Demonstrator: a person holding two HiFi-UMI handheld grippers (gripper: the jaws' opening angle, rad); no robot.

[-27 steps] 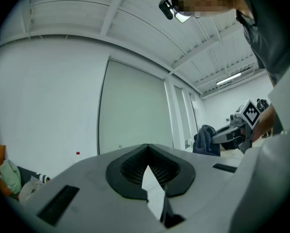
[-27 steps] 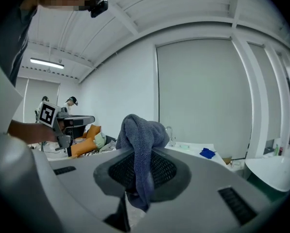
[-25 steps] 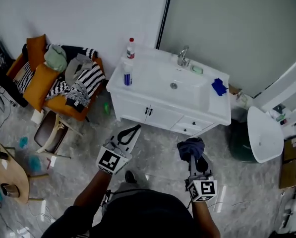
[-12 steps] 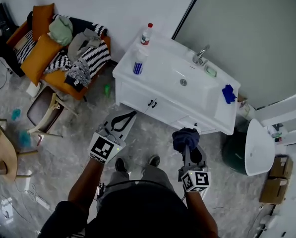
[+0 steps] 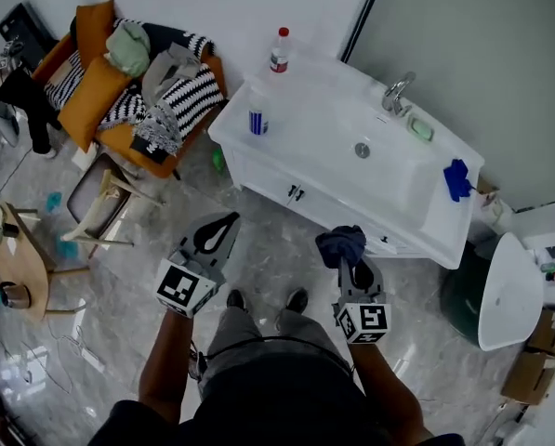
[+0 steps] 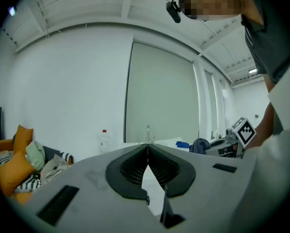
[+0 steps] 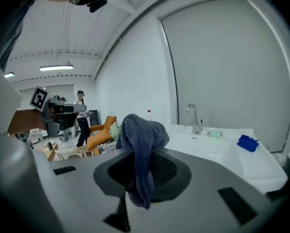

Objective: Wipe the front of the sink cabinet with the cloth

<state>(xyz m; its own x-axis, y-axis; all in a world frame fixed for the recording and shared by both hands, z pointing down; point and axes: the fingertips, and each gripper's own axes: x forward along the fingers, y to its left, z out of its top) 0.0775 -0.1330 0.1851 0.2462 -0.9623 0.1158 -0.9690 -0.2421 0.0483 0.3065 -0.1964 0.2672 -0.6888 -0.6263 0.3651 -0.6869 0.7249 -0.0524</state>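
The white sink cabinet (image 5: pixel 325 214) stands ahead of me, its doors and drawer fronts facing me. In the head view my right gripper (image 5: pixel 345 255) is shut on a dark blue cloth (image 5: pixel 341 243), a short way in front of the cabinet's right half. In the right gripper view the cloth (image 7: pixel 142 136) is bunched over the jaw tips and hangs down between them. My left gripper (image 5: pixel 225 223) hovers over the floor left of the cabinet's doors. Its jaws meet at the tips with nothing between them, as the left gripper view shows (image 6: pixel 147 146).
On the countertop (image 5: pixel 319 110) are a faucet (image 5: pixel 395 91), a green soap dish (image 5: pixel 420 128), a bright blue rag (image 5: pixel 457 179) and two bottles (image 5: pixel 279 50) (image 5: pixel 257 119). An orange armchair piled with clothes (image 5: pixel 133 86) stands left, a white round lid (image 5: pixel 509 291) right.
The head view has swung, so the cabinet now lies further right and more slanted. Both grippers keep their pose in front of it, and the cloth stays in the right one.
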